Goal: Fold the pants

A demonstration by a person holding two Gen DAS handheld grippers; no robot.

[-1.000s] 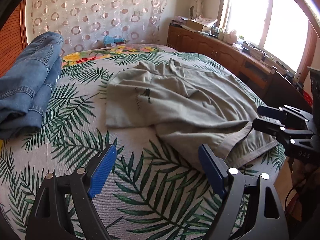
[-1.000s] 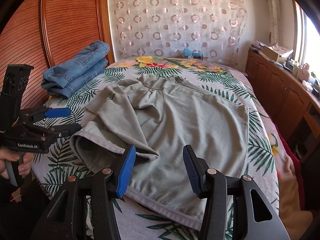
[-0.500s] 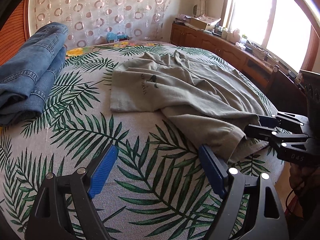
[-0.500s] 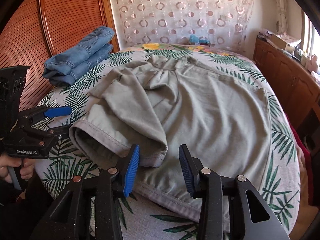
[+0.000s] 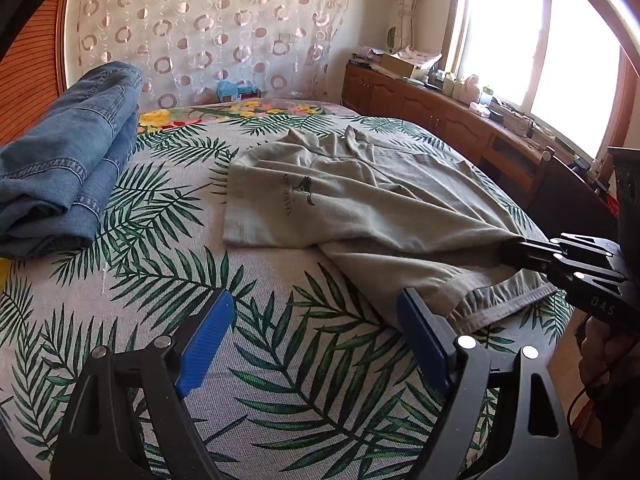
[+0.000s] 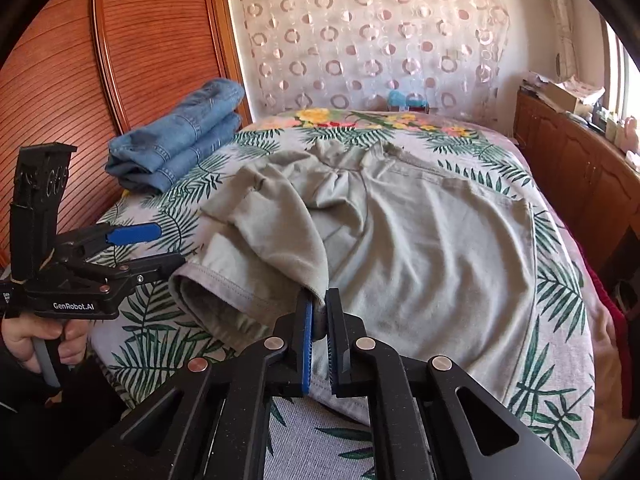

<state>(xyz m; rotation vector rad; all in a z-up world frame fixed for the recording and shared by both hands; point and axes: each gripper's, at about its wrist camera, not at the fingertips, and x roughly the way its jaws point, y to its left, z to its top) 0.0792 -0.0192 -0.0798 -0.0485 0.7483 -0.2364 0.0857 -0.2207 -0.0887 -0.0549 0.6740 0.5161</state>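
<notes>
Grey-green pants (image 5: 360,208) (image 6: 420,240) lie spread on a bed with a palm-leaf cover (image 5: 160,240) (image 6: 560,280), one leg folded over toward the near edge. My right gripper (image 6: 318,304) is shut on the corner of that folded leg near its hem. The left wrist view shows the same gripper (image 5: 508,254) biting into the cloth from the right. My left gripper (image 5: 314,304) (image 6: 168,246) stands open over the bare cover, left of the leg's hem opening, with nothing between its fingers.
Folded blue jeans (image 5: 68,160) (image 6: 180,136) are stacked at the bed's far left, by a wooden wardrobe (image 6: 140,40). A cluttered wooden cabinet (image 5: 460,120) runs under the window on the right. A hand (image 6: 44,340) grips the left gripper's handle.
My right gripper's jaws have closed on the folded pant leg's corner. Left gripper stays open in about the same place.
</notes>
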